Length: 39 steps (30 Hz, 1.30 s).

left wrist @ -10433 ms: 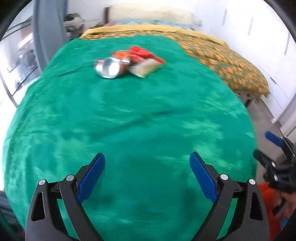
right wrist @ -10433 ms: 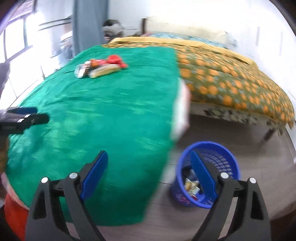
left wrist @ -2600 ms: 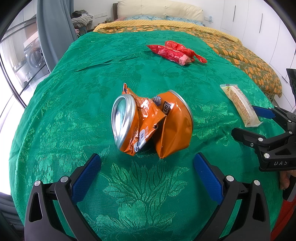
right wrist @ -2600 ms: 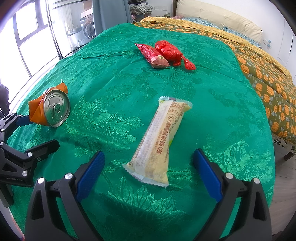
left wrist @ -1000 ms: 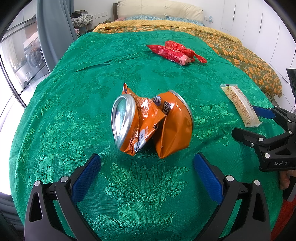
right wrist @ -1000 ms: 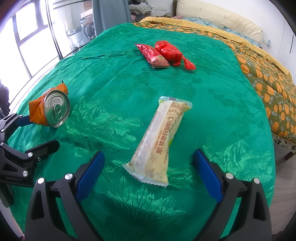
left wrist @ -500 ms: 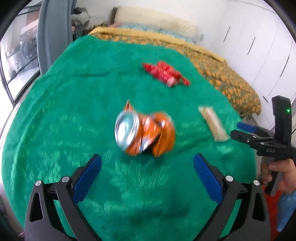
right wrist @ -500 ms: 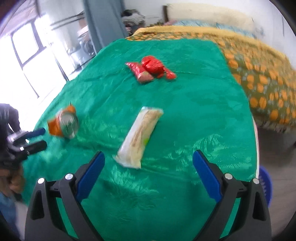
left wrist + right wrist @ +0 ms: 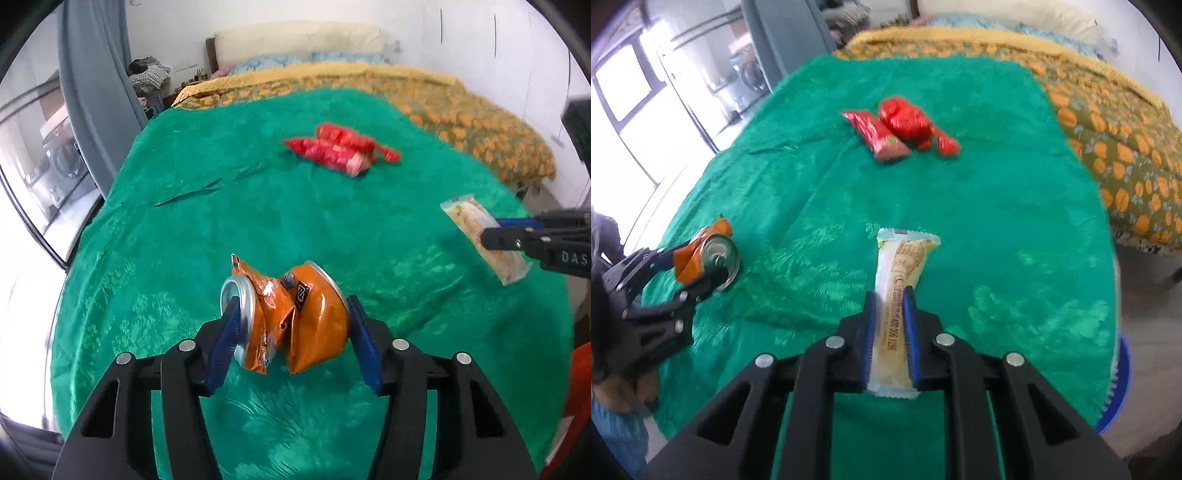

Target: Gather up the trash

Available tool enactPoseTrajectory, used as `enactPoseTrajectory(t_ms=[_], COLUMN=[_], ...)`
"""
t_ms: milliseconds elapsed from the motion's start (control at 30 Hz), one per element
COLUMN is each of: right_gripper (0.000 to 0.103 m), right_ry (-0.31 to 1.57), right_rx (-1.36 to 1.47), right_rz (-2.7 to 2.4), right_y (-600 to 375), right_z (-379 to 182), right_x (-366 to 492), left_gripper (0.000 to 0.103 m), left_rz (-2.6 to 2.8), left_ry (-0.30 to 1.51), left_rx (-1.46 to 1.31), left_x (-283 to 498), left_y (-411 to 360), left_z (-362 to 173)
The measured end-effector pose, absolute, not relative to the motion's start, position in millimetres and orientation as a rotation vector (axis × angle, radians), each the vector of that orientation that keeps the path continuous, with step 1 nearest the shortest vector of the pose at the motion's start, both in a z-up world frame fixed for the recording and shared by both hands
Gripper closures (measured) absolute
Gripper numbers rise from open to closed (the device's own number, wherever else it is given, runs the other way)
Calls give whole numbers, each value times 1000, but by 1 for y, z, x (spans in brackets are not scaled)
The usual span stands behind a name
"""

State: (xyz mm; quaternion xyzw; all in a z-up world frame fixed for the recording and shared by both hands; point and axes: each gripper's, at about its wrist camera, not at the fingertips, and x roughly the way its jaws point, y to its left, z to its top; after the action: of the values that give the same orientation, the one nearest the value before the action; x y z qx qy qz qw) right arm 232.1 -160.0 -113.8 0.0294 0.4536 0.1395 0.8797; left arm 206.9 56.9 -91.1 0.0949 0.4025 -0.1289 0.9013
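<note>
We are clamping the crushed orange can (image 9: 284,317) between the fingers of our left gripper (image 9: 290,321), low over the green cover (image 9: 258,206). We are pinching the pale snack bar wrapper (image 9: 899,291) in our right gripper (image 9: 890,317). Farther up the cover, two red wrappers (image 9: 897,127) are lying together, touching.

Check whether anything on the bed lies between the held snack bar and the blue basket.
Nothing visible does. The right tongs grip the snack bar; only bare green cover separates it from the blue basket rim at the bed's right edge.
</note>
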Motion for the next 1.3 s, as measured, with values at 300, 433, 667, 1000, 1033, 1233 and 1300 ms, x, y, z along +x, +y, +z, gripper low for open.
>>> enactPoseTrajectory(t_ms=[300, 433, 667, 1000, 1033, 1233, 1300], right_gripper=[89, 89, 89, 88, 88, 61, 38], right_ry=[856, 870, 915, 961, 964, 977, 972], right_rx=[170, 185, 257, 423, 446, 561, 577], right_rz=[272, 115, -28, -50, -51, -29, -33], right_y=[-266, -354, -460, -546, -552, -573, -578], right_z=[-89, -107, -149, -210, -216, -243, -247], right_x=[170, 147, 127, 137, 141, 158, 159], left_gripper=[48, 47, 46, 45, 44, 30, 28], left_rz=[-527, -696, -857, -846, -838, -787, -772], left_ry=[783, 793, 887, 1049, 1058, 1081, 1089], left_rx=[79, 78, 107, 140, 140, 132, 111], left_x=[165, 146, 140, 169, 175, 197, 201], left_y=[-21, -104, -253, -375, -381, -397, -397], left_z=[-50, -40, -64, -154, -162, -188, -187])
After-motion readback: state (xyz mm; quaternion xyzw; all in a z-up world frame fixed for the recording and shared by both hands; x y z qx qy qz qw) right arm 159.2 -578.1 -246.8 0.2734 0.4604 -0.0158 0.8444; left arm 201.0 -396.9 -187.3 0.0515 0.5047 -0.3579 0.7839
